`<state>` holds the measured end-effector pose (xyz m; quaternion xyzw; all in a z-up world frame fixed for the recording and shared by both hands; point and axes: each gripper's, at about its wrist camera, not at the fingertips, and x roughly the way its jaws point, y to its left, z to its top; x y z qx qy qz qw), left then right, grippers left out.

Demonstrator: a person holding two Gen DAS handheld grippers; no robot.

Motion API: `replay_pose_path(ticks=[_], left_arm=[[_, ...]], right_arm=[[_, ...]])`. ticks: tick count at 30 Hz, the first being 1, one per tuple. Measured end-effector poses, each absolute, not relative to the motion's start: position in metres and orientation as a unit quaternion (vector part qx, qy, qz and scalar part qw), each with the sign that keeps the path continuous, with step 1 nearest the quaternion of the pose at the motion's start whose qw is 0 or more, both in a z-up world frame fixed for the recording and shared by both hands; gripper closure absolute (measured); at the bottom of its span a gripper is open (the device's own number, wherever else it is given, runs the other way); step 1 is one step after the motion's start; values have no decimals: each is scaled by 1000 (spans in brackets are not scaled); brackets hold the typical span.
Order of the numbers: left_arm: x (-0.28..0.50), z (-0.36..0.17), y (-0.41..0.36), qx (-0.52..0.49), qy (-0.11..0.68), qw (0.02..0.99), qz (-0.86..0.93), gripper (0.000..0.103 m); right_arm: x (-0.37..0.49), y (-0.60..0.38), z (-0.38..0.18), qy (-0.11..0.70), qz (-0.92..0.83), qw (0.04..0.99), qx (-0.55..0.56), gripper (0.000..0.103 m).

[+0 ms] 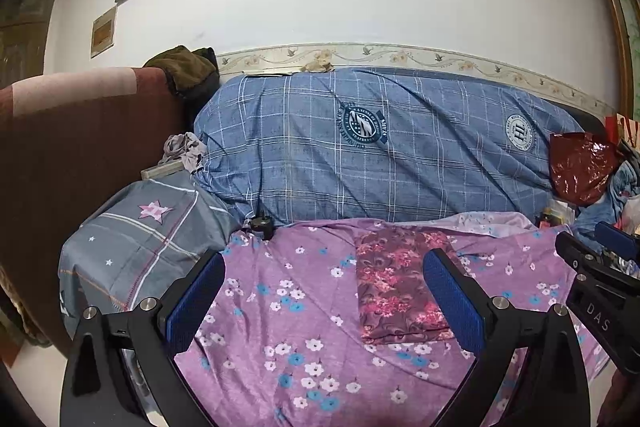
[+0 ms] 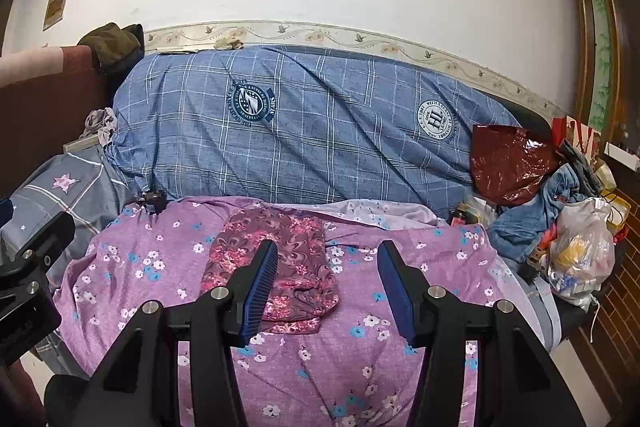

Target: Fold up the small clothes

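Ahead of both grippers, the garment (image 1: pixel 400 287), a maroon floral piece already folded into a narrow oblong, lies flat on the purple flowered sheet (image 1: pixel 280 327). Its long axis runs away from the cameras, toward the blue plaid quilt (image 1: pixel 380 147). The left gripper (image 1: pixel 326 307) has its jaws spread wide with nothing between them, and the garment sits just inside its right-hand finger. The right gripper (image 2: pixel 326 291) is likewise spread and empty; the garment's near end lies behind its left finger, so I judge this hand the nearer for taking that end. Readable writing is scant: "DAS" on the right gripper's body in the left view, "HL" and "1901" on a quilt crest (image 2: pixel 438 123).
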<state>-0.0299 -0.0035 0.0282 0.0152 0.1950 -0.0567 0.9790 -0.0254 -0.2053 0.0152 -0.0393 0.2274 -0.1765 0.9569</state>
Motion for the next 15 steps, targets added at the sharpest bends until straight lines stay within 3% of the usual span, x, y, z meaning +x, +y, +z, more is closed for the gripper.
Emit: replay_pose_path(ticks=[15], left_arm=[[-22, 27, 0, 2, 194, 980, -41, 2]], right_arm=[[-20, -197, 19, 227, -174, 957, -46, 48]])
